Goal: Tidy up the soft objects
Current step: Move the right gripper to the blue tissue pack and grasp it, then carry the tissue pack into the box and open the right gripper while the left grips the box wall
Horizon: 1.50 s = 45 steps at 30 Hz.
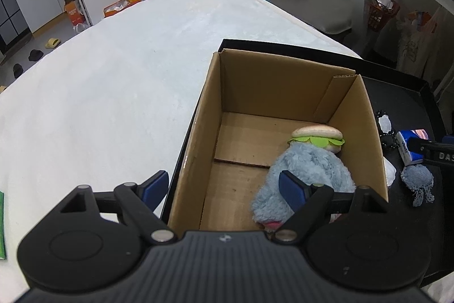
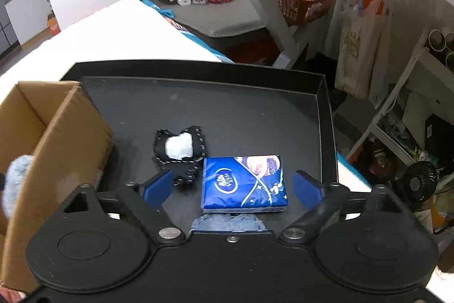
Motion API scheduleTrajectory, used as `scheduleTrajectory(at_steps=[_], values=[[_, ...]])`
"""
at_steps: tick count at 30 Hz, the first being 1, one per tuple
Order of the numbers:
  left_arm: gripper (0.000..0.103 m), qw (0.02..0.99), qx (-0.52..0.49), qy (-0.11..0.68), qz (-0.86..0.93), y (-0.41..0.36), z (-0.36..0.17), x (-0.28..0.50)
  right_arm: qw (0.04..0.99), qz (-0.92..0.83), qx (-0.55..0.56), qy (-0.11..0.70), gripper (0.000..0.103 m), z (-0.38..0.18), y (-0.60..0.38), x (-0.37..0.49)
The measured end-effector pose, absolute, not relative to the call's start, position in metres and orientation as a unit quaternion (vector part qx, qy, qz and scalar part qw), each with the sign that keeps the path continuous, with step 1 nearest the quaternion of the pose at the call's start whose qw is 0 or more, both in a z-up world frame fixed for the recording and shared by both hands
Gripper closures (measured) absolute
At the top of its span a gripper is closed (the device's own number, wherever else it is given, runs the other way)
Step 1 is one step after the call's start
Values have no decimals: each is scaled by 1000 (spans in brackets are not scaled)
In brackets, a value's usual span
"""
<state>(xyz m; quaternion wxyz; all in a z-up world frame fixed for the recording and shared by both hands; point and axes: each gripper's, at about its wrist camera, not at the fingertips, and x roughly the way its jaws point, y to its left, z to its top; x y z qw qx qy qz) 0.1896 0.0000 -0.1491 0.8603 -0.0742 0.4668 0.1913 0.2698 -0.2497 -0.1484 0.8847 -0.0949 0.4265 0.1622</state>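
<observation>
Left wrist view: left hand-held gripper (image 1: pixel 228 186) stands with jaws spread wide and nothing between the pads, poised over the near edge of an open cardboard box (image 1: pixel 215 110). Box sits in a black tray (image 1: pixel 397 70) on a white padded surface (image 1: pixel 113 75); whether that surface is a bed or a tabletop cannot be told. Inside the box, against its right wall, lie a fluffy grey-blue plush (image 1: pixel 309 161) and, just beyond and touching it, a soft burger toy (image 1: pixel 317 134). On the tray to the right of the box: a small grey-blue plush piece (image 1: pixel 418 179) and a blue tissue pack (image 1: pixel 408 141).

Right wrist view: right hand-held gripper (image 2: pixel 232 188) is released, jaws wide apart. Tissue pack (image 2: pixel 244 181) lies flat on the tray floor (image 2: pixel 227 110) between the blue pads, touching neither. A black-trimmed soft item with white filling (image 2: pixel 180 149) lies just left of the pack. Grey-blue fabric (image 2: pixel 227 223) shows at the gripper body, below the pack. Cardboard box (image 2: pixel 71 132) stands at left.
</observation>
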Motion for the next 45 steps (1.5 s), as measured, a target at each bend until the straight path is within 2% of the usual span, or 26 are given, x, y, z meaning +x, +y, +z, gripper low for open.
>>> scheduleTrajectory(at_steps=[7,9,10,25,45], values=[[19,857,-67,472,195,-3,-153,194,870,149,-108,457,12,-168,-246,284],[19,857,-64,473,196,-5,-153,195,866,152,-104,464,20,-171,-248,285],[19,857,-63,473,197,-5,-154,196,864,151,-101,469,32,-173,-249,285],[19,858,-67,469,197,-4,-151,193,879,153,-76,445,33,-137,-254,267],[20,864,-94,462,180,17,-144,178,888,192,-73,411,33,-78,-211,232]])
